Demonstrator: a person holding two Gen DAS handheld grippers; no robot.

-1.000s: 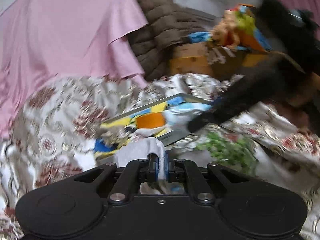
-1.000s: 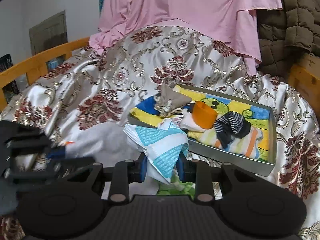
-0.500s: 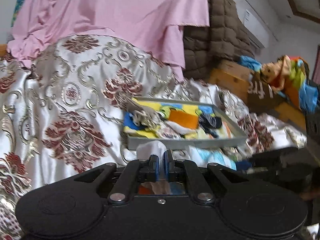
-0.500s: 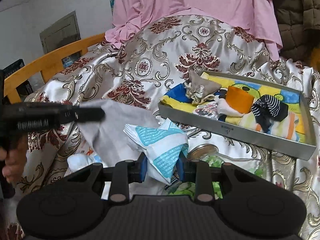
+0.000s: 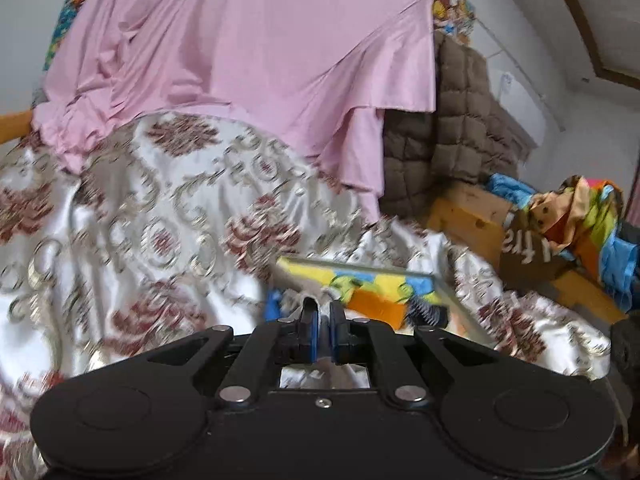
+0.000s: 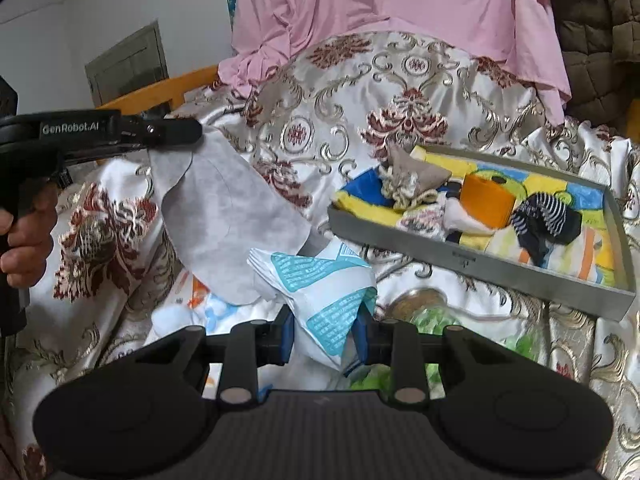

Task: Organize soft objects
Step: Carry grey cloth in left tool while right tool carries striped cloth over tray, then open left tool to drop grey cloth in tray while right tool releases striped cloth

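Note:
My right gripper (image 6: 324, 338) is shut on a crumpled white-and-teal packet (image 6: 320, 292) low over the patterned bedspread. A pale grey sheet (image 6: 224, 216) hangs from my left gripper (image 6: 195, 133), which is held up at the left by a hand (image 6: 24, 240); the sheet's lower end reaches the packet. In the left wrist view the left gripper (image 5: 324, 322) is shut, with a sliver of the sheet (image 5: 325, 376) between its pads. A grey tray (image 6: 460, 258) to the right holds an orange item (image 6: 486, 200), a striped sock (image 6: 544, 218) and a beige pouch (image 6: 412, 176).
A pink sheet (image 6: 400, 8) and brown quilt (image 5: 452, 136) drape the back. A wooden bed rail (image 6: 160, 88) runs at left. A green item (image 6: 432, 316) lies under the packet. A cardboard box with colourful clothes (image 5: 576, 216) sits at right in the left wrist view.
My left gripper has risen and swung left with the grey sheet, drawing it up from the packet, and its view has rolled level. The right gripper has hardly moved and still grips the packet.

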